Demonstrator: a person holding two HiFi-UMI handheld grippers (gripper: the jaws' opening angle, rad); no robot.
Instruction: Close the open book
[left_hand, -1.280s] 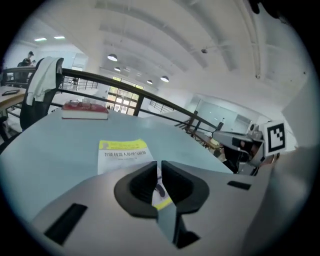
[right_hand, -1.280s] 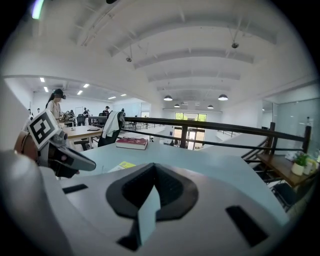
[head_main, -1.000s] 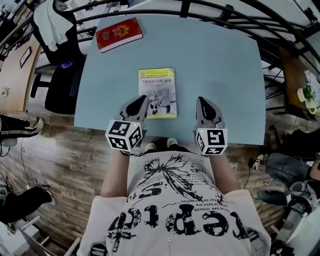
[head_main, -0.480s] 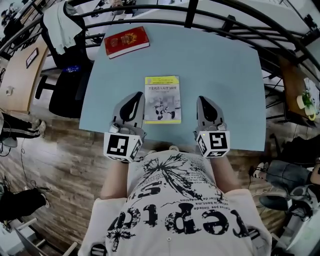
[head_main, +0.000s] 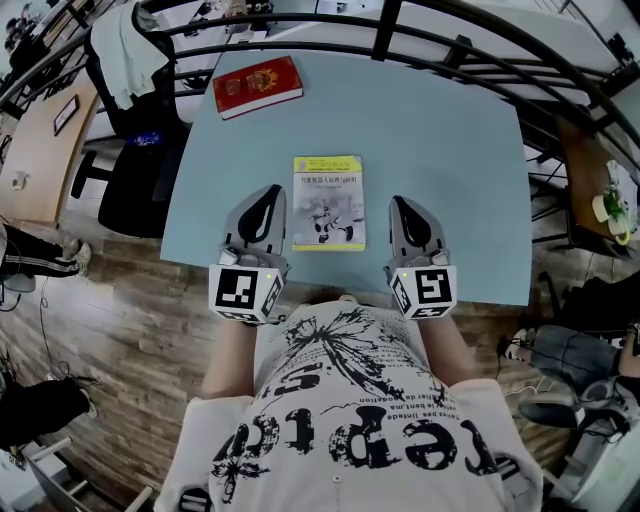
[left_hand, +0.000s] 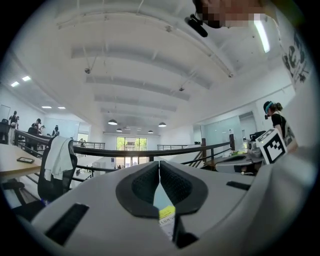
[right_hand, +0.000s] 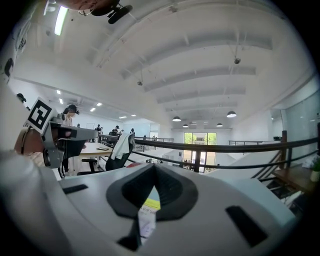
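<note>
A thin book (head_main: 329, 202) with a yellow-and-white cover lies closed and flat in the middle of the light blue table (head_main: 450, 150). My left gripper (head_main: 268, 192) hovers just left of the book's near half, and my right gripper (head_main: 399, 203) hovers a little to its right. Both point away from me and touch nothing. In the left gripper view the left gripper (left_hand: 159, 164) is shut and empty, with a strip of the book (left_hand: 167, 216) showing below its pads. In the right gripper view the right gripper (right_hand: 155, 168) is shut too, over a sliver of the book (right_hand: 148, 212).
A red book (head_main: 257, 86) lies closed at the table's far left corner. A black railing (head_main: 420, 25) runs behind the table. An office chair (head_main: 125, 70) draped with white cloth stands to the left. Wooden floor (head_main: 130, 330) lies below the near edge.
Both grippers have risen a little near the table's front edge. The left one has rolled so its marker cube faces squarely up. The book has stayed closed and still.
</note>
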